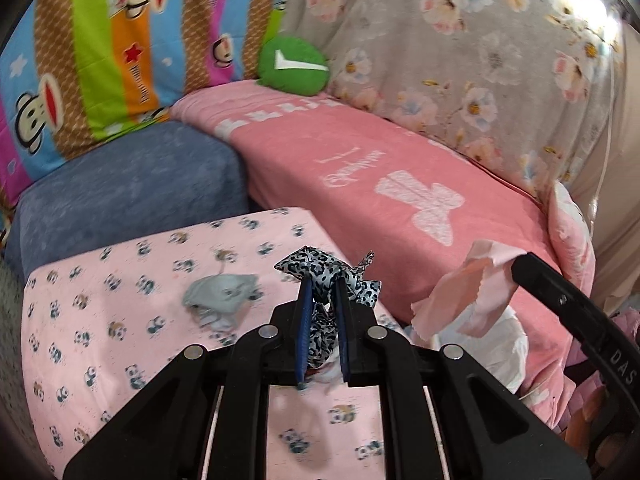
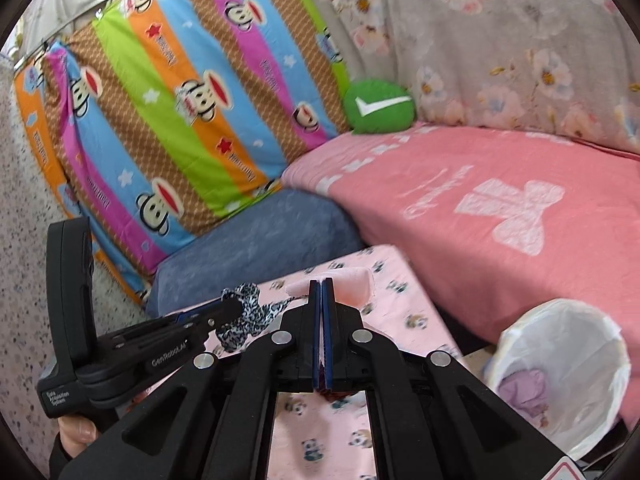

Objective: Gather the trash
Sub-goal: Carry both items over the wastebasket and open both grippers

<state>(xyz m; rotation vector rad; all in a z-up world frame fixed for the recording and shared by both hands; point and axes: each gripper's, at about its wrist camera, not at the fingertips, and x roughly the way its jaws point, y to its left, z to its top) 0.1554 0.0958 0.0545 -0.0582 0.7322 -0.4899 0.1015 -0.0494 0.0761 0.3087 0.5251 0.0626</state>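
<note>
My left gripper (image 1: pixel 324 278) is shut on a crumpled leopard-print wrapper (image 1: pixel 326 270), held above the pink panda-print cloth (image 1: pixel 120 304). The same wrapper (image 2: pixel 244 308) and the left gripper (image 2: pixel 236 306) show at the left of the right wrist view. My right gripper (image 2: pixel 322 282) is shut on a pale pink wrapper (image 2: pixel 350 280), which also appears as a pink wrapper (image 1: pixel 468 292) at the right of the left wrist view. A crumpled grey piece of trash (image 1: pixel 220 290) lies on the panda cloth. A bin with a white bag (image 2: pixel 560 364) stands at the lower right, with purple trash inside.
A pink blanket (image 2: pixel 500 200) covers the couch seat behind the panda cloth. A blue cushion (image 1: pixel 132 188), a striped monkey-print cover (image 2: pixel 180 120), a green round pillow (image 2: pixel 378 106) and a floral cover (image 1: pixel 460 48) sit behind. A hand (image 2: pixel 76 430) holds the left gripper's handle.
</note>
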